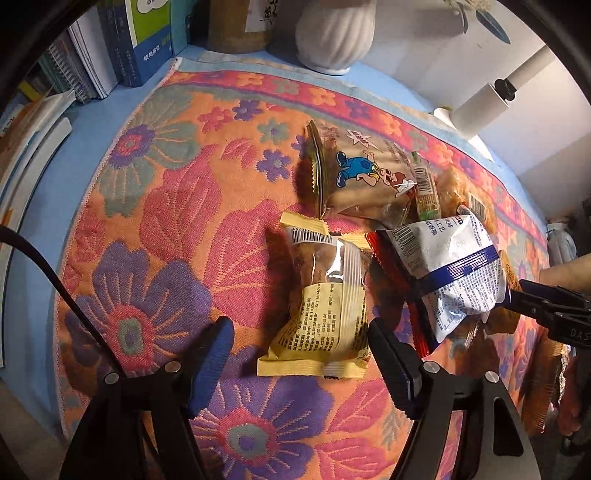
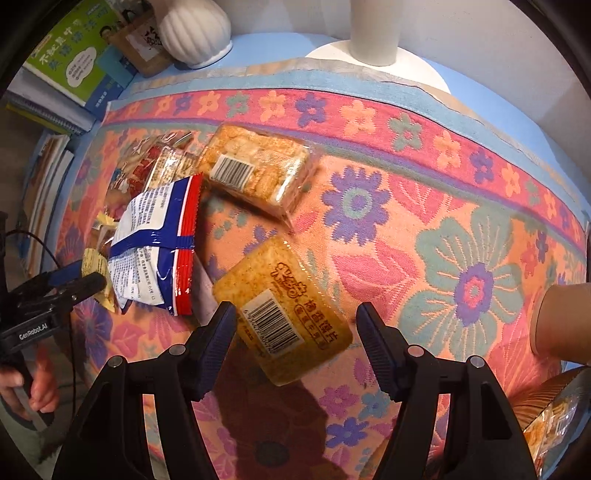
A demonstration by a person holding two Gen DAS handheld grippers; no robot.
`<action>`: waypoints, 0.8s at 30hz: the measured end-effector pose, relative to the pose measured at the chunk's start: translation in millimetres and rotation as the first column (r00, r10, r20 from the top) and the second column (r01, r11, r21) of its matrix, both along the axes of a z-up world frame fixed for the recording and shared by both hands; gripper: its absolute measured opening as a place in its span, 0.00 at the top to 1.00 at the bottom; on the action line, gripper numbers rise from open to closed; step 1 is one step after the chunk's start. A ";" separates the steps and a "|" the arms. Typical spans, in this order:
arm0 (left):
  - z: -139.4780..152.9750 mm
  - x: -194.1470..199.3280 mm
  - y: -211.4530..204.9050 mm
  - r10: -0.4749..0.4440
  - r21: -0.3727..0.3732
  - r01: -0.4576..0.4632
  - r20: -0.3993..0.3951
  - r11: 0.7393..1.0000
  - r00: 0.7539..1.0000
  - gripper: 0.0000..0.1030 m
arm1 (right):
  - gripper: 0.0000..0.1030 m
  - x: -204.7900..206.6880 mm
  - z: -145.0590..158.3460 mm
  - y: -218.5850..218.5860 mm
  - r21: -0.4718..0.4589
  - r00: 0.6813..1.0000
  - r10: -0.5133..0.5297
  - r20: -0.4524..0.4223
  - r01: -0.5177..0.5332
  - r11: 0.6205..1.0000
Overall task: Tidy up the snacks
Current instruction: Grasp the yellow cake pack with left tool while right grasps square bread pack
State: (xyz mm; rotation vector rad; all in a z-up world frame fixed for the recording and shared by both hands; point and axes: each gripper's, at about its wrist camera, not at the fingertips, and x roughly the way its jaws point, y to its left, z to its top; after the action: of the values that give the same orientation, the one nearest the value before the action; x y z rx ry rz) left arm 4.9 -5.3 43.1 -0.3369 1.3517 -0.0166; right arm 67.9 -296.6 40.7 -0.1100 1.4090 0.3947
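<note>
Floral cloth (image 1: pixel 155 206) in orange, pink and purple covers the table, books (image 1: pixel 110 48) and a white ribbed vase (image 1: pixel 334 33) behind. From the left wrist, the left gripper (image 1: pixel 299 354) gapes wide, holding nothing, over a yellow snack packet (image 1: pixel 325 302); a white-and-blue packet (image 1: pixel 454 266) lies beside it. From the right wrist, the right gripper (image 2: pixel 295 332) stands wide open, empty, over a golden cracker pack (image 2: pixel 280 306) showing a barcode.

Home desk, floral cloth (image 1: pixel 155 206), books (image 1: pixel 122 44)

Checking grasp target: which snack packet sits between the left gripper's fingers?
The yellow-ended packet with a clear middle, between the open left gripper; the white-blue bag lies off to its right.
</note>
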 end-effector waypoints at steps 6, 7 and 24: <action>-1.2 6.2 -7.1 -0.010 -0.010 0.010 0.008 1.000 1.000 0.28 | 0.35 -0.5 -5.0 12.8 -0.018 0.998 0.064 0.008 -0.063 0.998; -2.7 7.7 -8.5 -0.014 -0.007 0.015 0.009 1.000 1.000 0.28 | 0.35 2.8 -7.0 13.1 -0.002 0.998 0.058 -0.004 -0.059 0.998; -4.3 4.7 -6.8 -0.039 0.075 0.036 0.038 0.997 0.998 0.56 | 0.44 3.3 -26.5 21.2 0.001 1.000 0.000 0.011 0.000 1.000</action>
State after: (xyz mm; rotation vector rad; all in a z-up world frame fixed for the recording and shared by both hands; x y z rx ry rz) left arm 9.6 -12.1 38.8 -0.2473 1.3156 -0.0046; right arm 71.2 -275.4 14.2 -0.1111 1.3982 0.3946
